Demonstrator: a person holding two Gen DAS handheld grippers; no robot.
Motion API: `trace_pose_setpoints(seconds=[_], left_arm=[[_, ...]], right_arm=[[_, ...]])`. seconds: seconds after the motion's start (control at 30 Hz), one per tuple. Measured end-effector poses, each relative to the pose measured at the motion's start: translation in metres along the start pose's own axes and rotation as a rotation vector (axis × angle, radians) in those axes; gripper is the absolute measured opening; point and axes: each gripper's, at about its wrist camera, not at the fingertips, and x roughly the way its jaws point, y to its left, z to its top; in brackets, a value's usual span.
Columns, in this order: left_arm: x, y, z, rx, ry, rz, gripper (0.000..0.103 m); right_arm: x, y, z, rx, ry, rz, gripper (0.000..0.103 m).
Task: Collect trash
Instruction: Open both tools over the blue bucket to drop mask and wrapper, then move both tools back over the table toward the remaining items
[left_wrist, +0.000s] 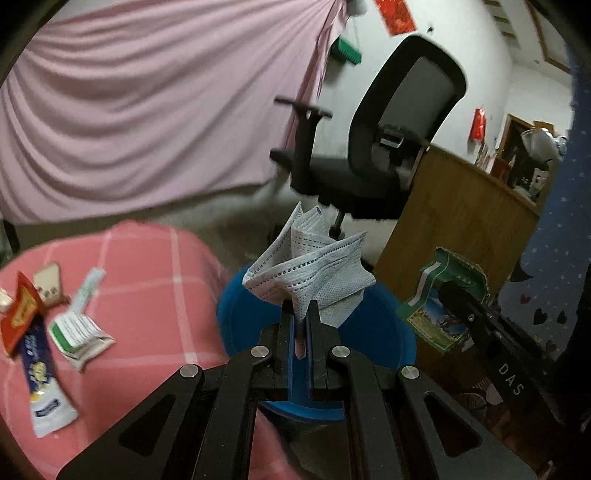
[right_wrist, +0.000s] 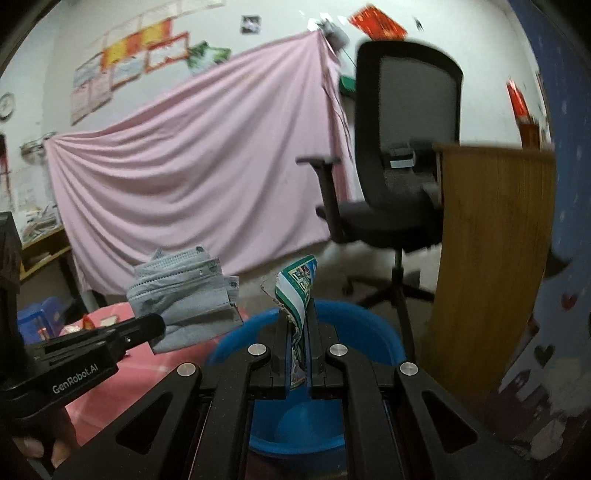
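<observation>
Pink-check bench (left_wrist: 147, 295) w/ wrappers (left_wrist: 79, 332) left; blue basin (right_wrist: 325, 435) near, office chair (right_wrist: 399, 147) far. Left hand-held gripper (left_wrist: 300, 317) clamped on mask (left_wrist: 314, 273), right hand-held gripper (right_wrist: 297, 325) on green wrapper (right_wrist: 297, 291).

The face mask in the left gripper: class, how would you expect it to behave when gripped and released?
The face mask, pinched in the left gripper, probably is floppy: it crumples into folds. It looks light, standing up unsupported. Released over the blue basin, it may flutter rather than drop straight.

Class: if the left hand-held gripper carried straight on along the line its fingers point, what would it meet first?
Probably the blue basin, directly beyond and below the face mask clamped in the left hand-held gripper; depth is uncertain.
</observation>
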Motion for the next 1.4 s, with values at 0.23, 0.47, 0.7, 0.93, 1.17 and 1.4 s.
trace_pose_setpoints(seconds=[0.23,0.47,0.7,0.93,1.17,1.4], left_arm=[[0.02,0.017,-0.006,-0.047,0.091,-0.026,0.009],[0.02,0.034,-0.003,-0.11,0.108,-0.027,0.027],[-0.013,0.038,-0.001,-0.115,0.011,0.0,0.044],[-0.064,0.044,-0.002,-0.095,-0.13,0.038,0.061],[-0.12,0.06,-0.005,-0.066,-0.303,0.103,0.101],[-0.172,0.084,-0.02,-0.063,-0.44,0.191,0.101]], right_arm=[[0.03,-0.017,-0.009,0.091,0.112,0.051,0.005],[0.039,-0.019,-0.012,0.096,0.149,0.048,0.012],[0.033,-0.015,-0.004,0.085,0.12,0.05,0.028],[0.011,-0.003,0.017,0.06,0.032,0.055,0.048],[-0.02,0.021,0.035,0.019,-0.067,0.069,0.076],[-0.048,0.048,0.048,0.004,-0.189,0.107,0.103]])
